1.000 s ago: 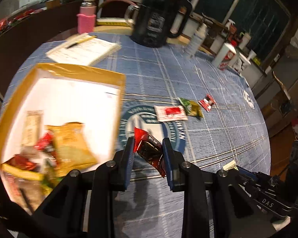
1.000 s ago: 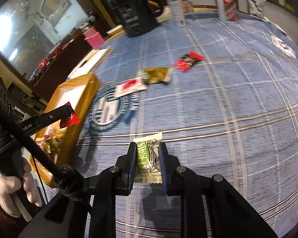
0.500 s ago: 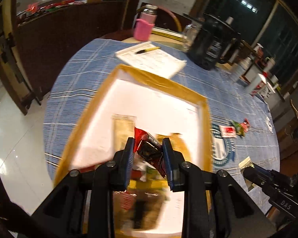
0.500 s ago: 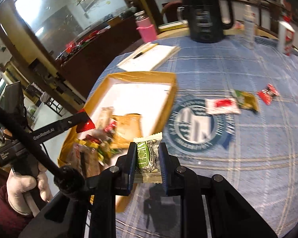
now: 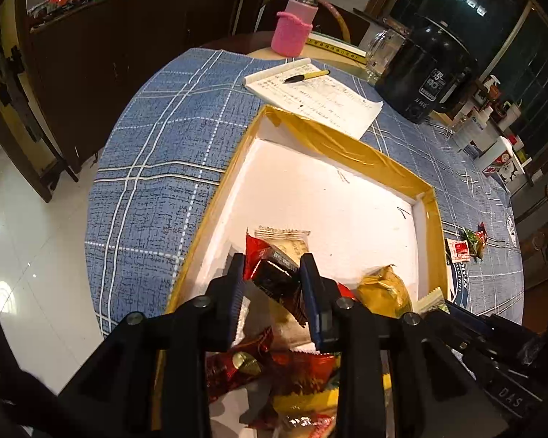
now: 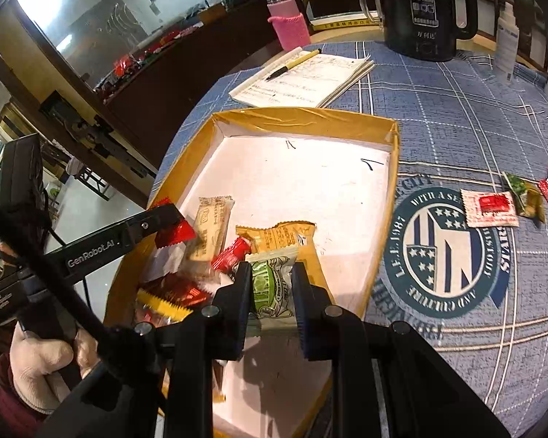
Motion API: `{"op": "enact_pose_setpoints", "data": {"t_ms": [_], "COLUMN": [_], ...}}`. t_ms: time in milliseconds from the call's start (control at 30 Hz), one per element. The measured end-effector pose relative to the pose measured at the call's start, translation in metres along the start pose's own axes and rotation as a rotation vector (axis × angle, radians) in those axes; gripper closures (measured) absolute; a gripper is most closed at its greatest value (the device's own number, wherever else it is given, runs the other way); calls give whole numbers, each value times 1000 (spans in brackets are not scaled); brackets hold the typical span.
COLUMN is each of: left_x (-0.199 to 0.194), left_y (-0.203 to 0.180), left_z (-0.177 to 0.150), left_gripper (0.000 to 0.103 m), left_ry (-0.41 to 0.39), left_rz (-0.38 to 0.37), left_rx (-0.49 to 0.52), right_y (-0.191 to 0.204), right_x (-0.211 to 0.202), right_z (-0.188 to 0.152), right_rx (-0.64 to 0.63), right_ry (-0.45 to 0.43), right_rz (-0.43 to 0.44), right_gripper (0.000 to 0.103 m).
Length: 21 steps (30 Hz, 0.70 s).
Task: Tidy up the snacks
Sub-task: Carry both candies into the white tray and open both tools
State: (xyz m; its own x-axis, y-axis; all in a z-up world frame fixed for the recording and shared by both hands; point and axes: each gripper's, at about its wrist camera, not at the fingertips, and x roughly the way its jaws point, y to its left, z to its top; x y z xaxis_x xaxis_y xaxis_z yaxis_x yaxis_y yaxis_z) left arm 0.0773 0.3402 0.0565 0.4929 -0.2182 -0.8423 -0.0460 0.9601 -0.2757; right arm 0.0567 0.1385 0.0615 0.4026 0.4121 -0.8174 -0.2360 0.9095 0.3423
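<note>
From the left wrist, the left gripper (image 5: 274, 281) clamped a red-and-black snack packet (image 5: 270, 273) above the yellow-rimmed tray (image 5: 347, 146), over the piled snacks.

From the right wrist, the right gripper (image 6: 272, 288) pinched a green-and-white packet (image 6: 270, 284) over the tray's near end; three packets (image 6: 507, 200) lay on the blue tablecloth (image 6: 456, 109).

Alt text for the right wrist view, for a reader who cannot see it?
The right tool grips a green-and-white snack packet above a yellow-rimmed box partly filled with snacks. The left tool reaches in holding a red packet. Three packets lie on the blue plaid tablecloth.
</note>
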Motion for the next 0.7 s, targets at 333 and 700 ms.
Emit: {"op": "enact_pose_setpoints", "data": {"t_ms": [333,700], "left_x": [-13,-56], "left_y": [5,-2], "left_z": [1,-11], "left_gripper": [57,29], "left_ry": [6,-53], "left_rz": [-51,-53], "left_rx": [-24,-42], "right_y": [4,9], "right_x": [14,-5], "right_z": [11,19], "right_rx": [1,-4], "right_ry": [-11,-61], "right_rz": [-40,-25], "right_gripper": [79,69]}}
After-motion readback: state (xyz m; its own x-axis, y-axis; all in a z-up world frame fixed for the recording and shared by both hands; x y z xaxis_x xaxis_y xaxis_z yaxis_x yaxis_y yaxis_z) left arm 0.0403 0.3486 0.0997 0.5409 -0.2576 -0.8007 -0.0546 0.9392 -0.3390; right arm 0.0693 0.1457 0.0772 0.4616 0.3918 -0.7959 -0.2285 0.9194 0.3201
